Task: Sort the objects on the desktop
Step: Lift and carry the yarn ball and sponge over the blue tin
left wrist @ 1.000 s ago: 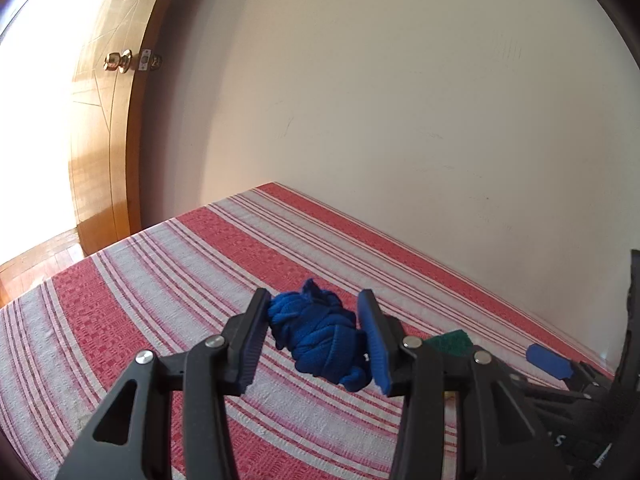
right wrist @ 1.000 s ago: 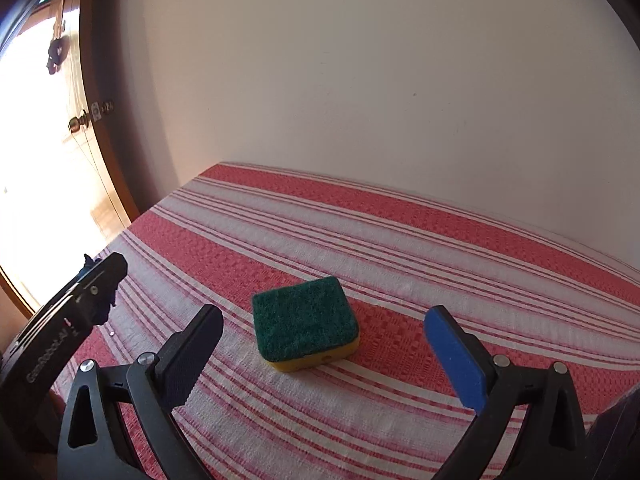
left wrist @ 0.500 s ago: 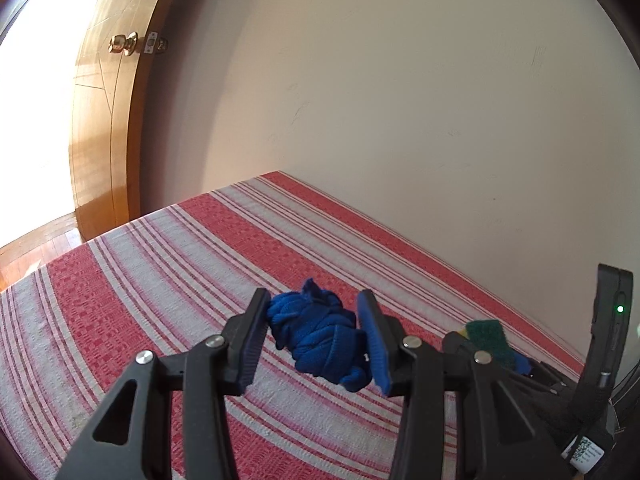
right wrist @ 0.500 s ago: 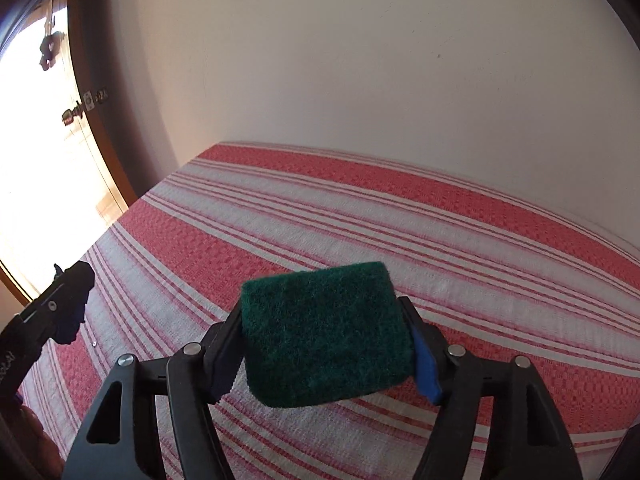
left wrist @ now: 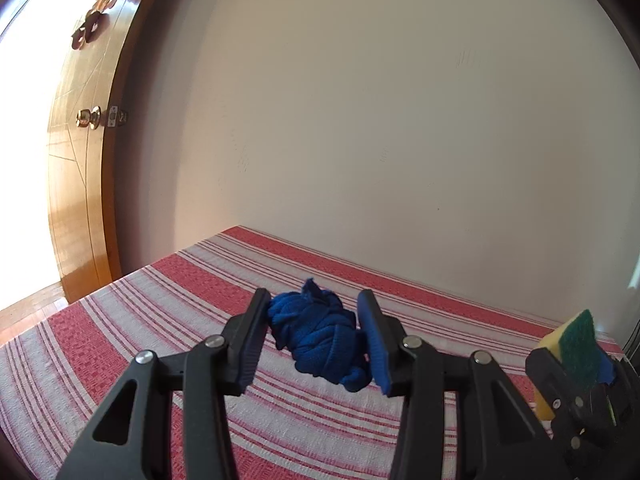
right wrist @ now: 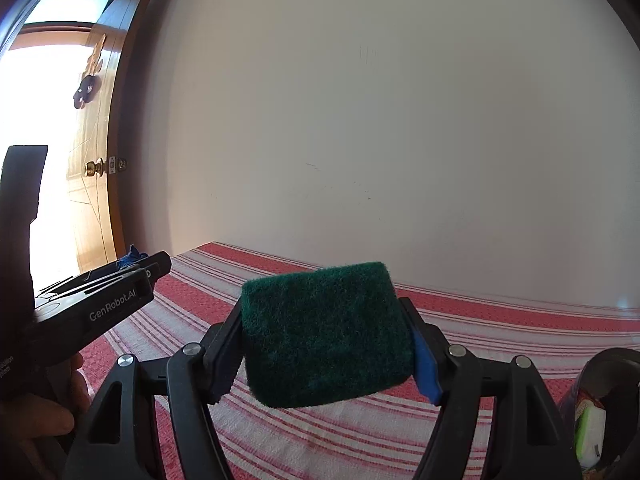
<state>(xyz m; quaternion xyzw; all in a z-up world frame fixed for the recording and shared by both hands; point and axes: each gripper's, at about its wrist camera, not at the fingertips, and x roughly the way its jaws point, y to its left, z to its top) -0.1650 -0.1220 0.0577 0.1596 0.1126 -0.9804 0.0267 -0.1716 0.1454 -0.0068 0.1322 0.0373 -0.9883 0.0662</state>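
White "GenRobot.AI" lettering ran along the black side of the left gripper [right wrist: 124,270], at about nine o'clock in the right wrist view, nothing else legible

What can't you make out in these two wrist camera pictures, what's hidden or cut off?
- Right wrist view: the dark container at the lower right is cut by the frame edge; its contents are unclear.
- Right wrist view: the sponge hides the cloth beneath it and most of the right gripper's pads.
- Left wrist view: the left gripper and blue cloth hide the striped tablecloth behind them.
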